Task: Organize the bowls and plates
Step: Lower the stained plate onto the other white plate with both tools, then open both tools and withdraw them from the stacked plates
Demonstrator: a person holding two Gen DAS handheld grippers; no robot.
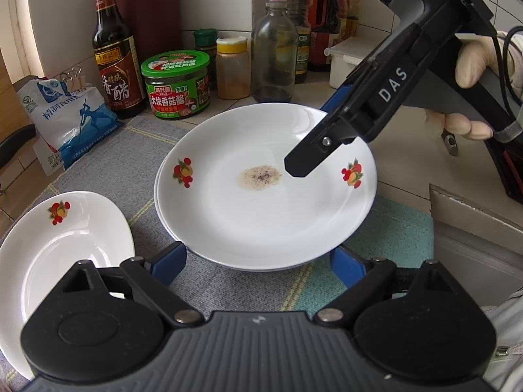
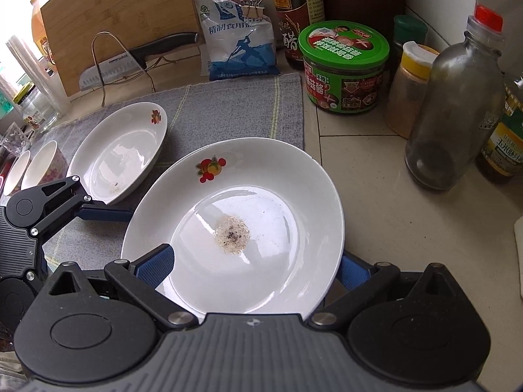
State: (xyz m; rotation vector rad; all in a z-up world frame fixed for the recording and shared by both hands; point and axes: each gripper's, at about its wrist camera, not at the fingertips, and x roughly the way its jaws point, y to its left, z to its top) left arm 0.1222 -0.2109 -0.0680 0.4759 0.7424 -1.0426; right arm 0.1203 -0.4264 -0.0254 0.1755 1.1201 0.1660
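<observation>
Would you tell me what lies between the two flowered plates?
Only bare grey mat separates the near plate from the far plate, seen in the right wrist view.

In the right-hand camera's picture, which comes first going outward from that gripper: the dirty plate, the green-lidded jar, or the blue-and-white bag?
1. Dirty plate, right at the right gripper, between its fingers.
2. Green-lidded jar, farther back on the right.
3. Blue-and-white bag, farthest, against the back.

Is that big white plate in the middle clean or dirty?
Dirty. The big plate has a brownish patch of residue with dark specks at its centre, seen in both wrist views.
</observation>
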